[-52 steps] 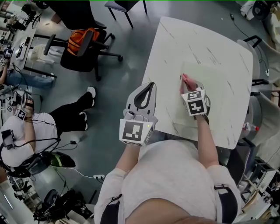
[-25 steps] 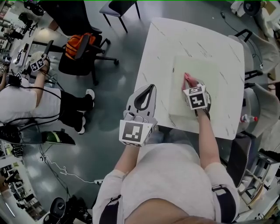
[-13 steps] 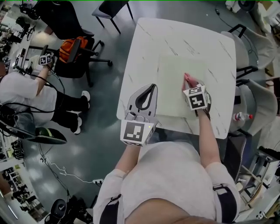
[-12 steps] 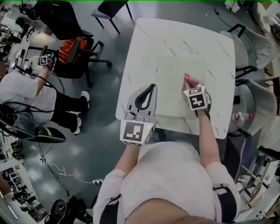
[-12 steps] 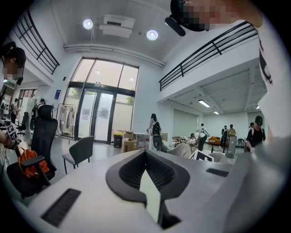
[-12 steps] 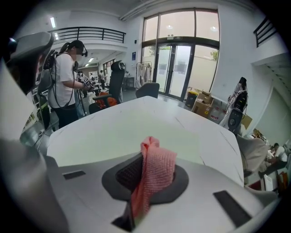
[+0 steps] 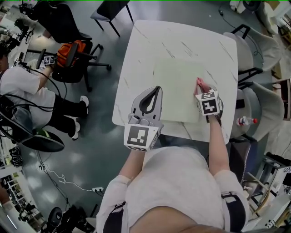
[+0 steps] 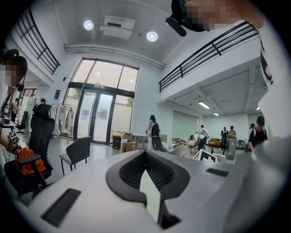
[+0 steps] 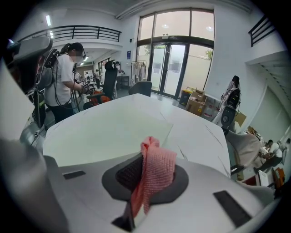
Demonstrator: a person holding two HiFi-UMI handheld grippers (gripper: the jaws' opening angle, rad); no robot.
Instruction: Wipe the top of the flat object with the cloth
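Note:
A pale green flat board point(image 7: 177, 88) lies on the white marble table point(image 7: 182, 38). My right gripper point(image 7: 200, 90) is shut on a pink cloth point(image 7: 199, 84), which sits at the board's right edge. In the right gripper view the cloth point(image 9: 157, 175) hangs bunched out of the right gripper point(image 9: 145, 159), with the board point(image 9: 109, 132) ahead and to the left. My left gripper point(image 7: 157, 88) is shut and holds nothing; it hovers over the table's near left part, beside the board. In its own view the left gripper point(image 8: 146, 154) points out into the room.
A seated person point(image 7: 22, 91) and an office chair with an orange bag point(image 7: 70, 50) are to the left of the table. Grey chairs point(image 7: 254, 50) stand along its right side, with a bottle point(image 7: 243, 121) by the near right corner. Another chair point(image 7: 109, 9) stands beyond.
My right gripper has slid the cloth rightwards over the board, from its middle to its right edge. The left gripper has kept its place.

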